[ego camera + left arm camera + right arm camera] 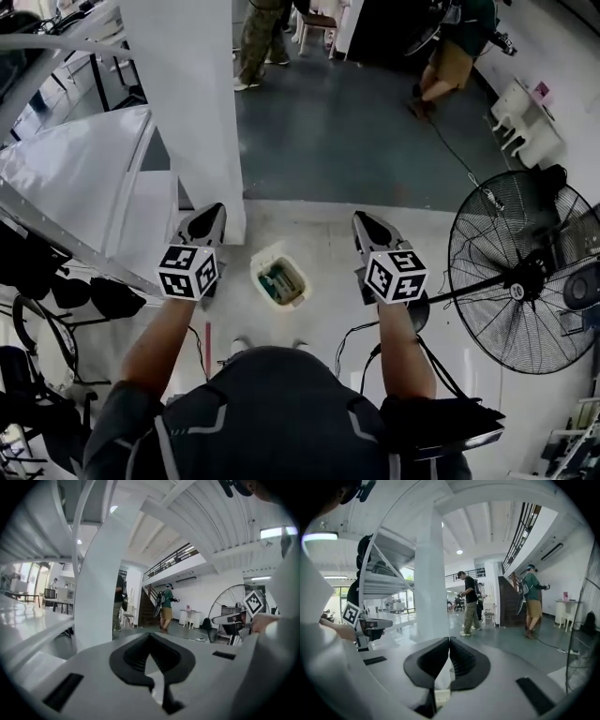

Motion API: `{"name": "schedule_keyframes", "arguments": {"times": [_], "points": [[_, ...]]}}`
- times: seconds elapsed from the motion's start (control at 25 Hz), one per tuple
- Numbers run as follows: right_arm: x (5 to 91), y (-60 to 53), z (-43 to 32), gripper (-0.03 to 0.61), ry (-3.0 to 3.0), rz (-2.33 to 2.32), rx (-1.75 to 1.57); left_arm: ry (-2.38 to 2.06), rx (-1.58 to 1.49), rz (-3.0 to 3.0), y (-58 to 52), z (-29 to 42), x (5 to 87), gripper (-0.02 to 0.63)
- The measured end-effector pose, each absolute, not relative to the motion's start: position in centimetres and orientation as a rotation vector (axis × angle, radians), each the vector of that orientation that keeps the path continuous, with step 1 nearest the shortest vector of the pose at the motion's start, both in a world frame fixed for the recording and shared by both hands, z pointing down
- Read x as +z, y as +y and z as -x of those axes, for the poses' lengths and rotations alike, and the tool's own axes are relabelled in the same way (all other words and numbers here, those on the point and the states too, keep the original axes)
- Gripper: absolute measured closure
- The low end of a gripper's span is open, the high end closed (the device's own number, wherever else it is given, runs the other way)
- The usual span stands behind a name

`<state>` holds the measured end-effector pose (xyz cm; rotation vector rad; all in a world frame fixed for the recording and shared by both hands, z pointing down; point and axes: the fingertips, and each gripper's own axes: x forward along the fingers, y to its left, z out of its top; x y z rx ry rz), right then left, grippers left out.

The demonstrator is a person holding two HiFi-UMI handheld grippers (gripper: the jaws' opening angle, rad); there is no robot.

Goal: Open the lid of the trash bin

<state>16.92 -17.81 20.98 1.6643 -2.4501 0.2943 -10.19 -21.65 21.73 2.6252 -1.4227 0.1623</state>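
Both claws are held up, pressed together, nothing pinched: left claw is seen at nine o'clock of the bin, right claw at three. Bin is set on the floor between them.

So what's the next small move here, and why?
Probably lower the right gripper toward the trash bin. It stands on the floor between that and the left gripper, below both; both point forward, jaws together, holding nothing.
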Motion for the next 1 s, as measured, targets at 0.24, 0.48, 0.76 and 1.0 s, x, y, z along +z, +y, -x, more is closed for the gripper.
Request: {"name": "schedule_keyframes", "arguments": {"times": [0.24,0.48,0.76,1.0], "points": [[13.6,-17.4,-17.5,0.552,-2.517,-1.757,0.109,-1.416,-0.036,-2.685,-21.6,10.9,15.3,0.606],[9.5,-16.5,-18.6,0.552,-2.522,-1.814,-0.059,-1.462,0.014,-2.735,-21.0,10.6,12.4,0.604],[8.5,-16.0,-19.9,0.552,-2.518,-1.861,-0.085,-1.524,-0.048,-2.745,-20.0,11.6,10.6,0.604],[8.4,-15.7,-20.3,0.554,-2.505,-1.855,-0.113,-1.544,-0.091,-2.746,-19.5,11.2,9.7,0.604]]}}
